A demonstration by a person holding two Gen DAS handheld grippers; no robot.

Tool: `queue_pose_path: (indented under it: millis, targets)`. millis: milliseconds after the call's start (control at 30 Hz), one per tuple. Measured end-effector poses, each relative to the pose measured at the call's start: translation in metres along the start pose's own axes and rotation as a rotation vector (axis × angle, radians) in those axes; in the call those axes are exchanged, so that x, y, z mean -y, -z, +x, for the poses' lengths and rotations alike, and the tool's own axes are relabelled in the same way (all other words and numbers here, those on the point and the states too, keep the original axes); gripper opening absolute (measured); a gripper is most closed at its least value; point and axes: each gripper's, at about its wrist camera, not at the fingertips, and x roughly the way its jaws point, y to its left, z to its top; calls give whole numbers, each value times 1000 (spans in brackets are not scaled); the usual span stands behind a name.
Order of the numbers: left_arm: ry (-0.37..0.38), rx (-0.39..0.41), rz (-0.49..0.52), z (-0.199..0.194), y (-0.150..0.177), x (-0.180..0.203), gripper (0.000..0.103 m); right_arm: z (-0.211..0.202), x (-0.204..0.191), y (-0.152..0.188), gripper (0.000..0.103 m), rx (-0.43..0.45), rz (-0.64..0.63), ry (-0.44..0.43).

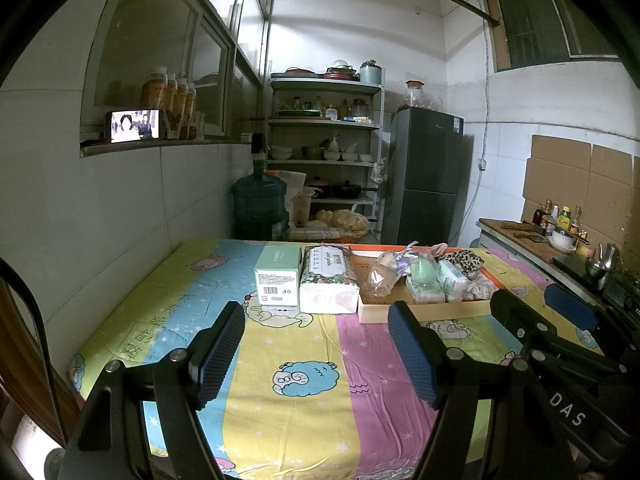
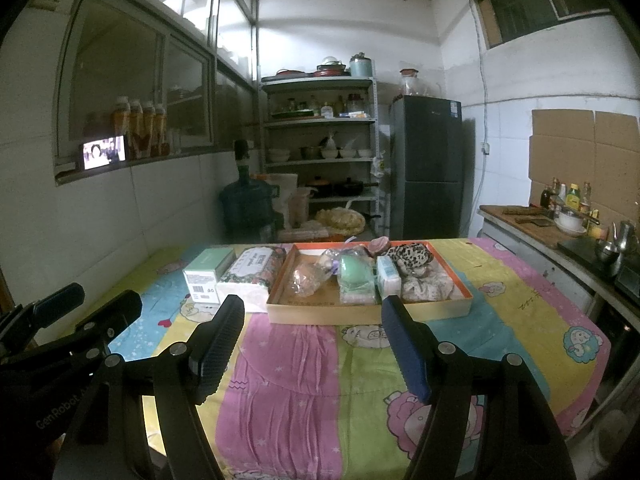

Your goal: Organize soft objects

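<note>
- Soft things are sitting in a shallow tray (image 2: 436, 307) with an orange rim, toward the far edge of the table (image 2: 280, 392), right of the middle.
- Inside the tray, from left to right, are lying a clear crinkled bag (image 2: 306, 278), a green rounded item (image 2: 356, 274) on a wrapped packet, a small tissue pack (image 2: 388, 280), and a leopard-print cloth (image 2: 412, 254) over a pale lacy one (image 2: 428, 286).
- Just beside the tray's left wall a floral tissue pack (image 1: 329, 280) is lying, touching or nearly touching a mint-and-white box (image 1: 278, 278) on its own left side.
- A striped cartoon sheet is covering the table, with pink, yellow, blue and green bands.
- The left gripper (image 1: 316, 348) is hovering over the near edge of the table, its fingers (image 1: 222, 354) spread wide with nothing between them but bare sheet.
- The right gripper (image 2: 312, 346) is hanging beside it to the right, also spread wide and grasping nothing; it is showing at the right edge of the left wrist view.
- Both grippers are pointing toward the tray, well short of it.
- Behind the table are standing a water jug (image 1: 259, 208), a metal shelf (image 1: 324, 124) with bowls and pots, and a dark fridge (image 1: 426, 176).
- On the left window ledge a phone (image 1: 135, 125) is showing a lit screen beside orange bottles.
</note>
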Motion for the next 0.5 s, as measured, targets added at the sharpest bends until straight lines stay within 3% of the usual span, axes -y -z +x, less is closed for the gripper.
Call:
queue_pose_path:
  millis: [500]
  targets:
    - [6, -4, -2, 1, 1, 0, 74, -1, -2, -1, 73, 1, 0, -2]
